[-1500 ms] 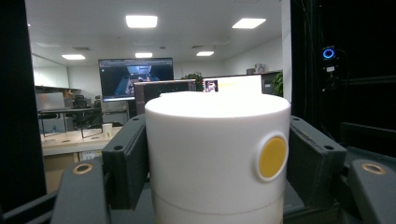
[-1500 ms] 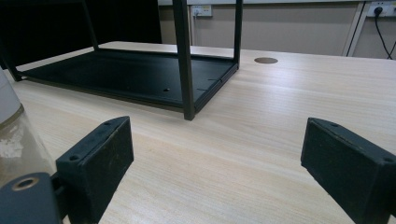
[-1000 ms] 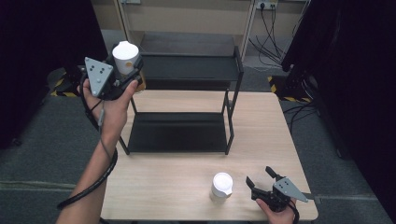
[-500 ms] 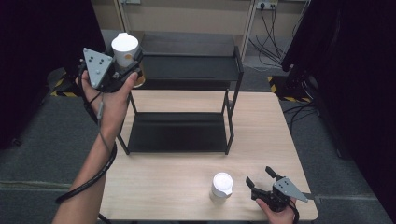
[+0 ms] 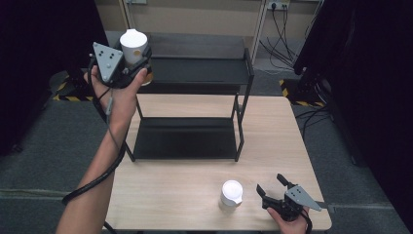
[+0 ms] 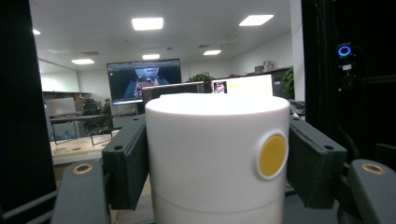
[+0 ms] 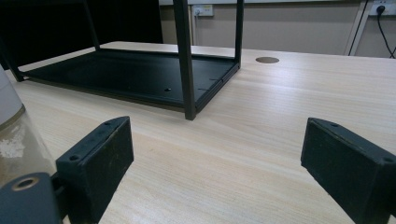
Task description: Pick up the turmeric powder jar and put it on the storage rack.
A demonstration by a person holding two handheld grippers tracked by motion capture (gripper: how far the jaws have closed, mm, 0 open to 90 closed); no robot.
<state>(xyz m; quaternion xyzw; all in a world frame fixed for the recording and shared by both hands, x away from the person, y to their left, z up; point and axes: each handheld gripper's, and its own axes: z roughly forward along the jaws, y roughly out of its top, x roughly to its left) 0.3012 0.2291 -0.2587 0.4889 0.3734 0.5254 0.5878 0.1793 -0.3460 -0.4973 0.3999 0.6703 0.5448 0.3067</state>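
On the wooden desk (image 5: 195, 204) stands a black two-level rack (image 5: 187, 139), its lower tray lying bare on the desk surface and its upper shelf (image 5: 199, 70) bare as well. The rack takes up the far and middle part of the desk; the near strip and the right side of the desk are open wood. From the right gripper view, a rack leg (image 7: 184, 60) stands ahead, with clear desk surface stretching between it and the jaws.

Above the rack's upper left corner, the left gripper (image 5: 127, 61) is raised in the person's left hand (image 5: 117, 92), off the desk, and it pinches a white cylindrical container (image 5: 133, 45) upright between its pads. In the left gripper view this container (image 6: 217, 158) carries a round yellow spot on its side, and both pads press against its wall. What it holds cannot be told.

Near the desk's front edge a second white container (image 5: 231, 194) stands upright, its lower part clear and holding something white. Just to its right, apart from it, the right gripper (image 5: 272, 187) rests low at the desk with its jaws spread and nothing between them.
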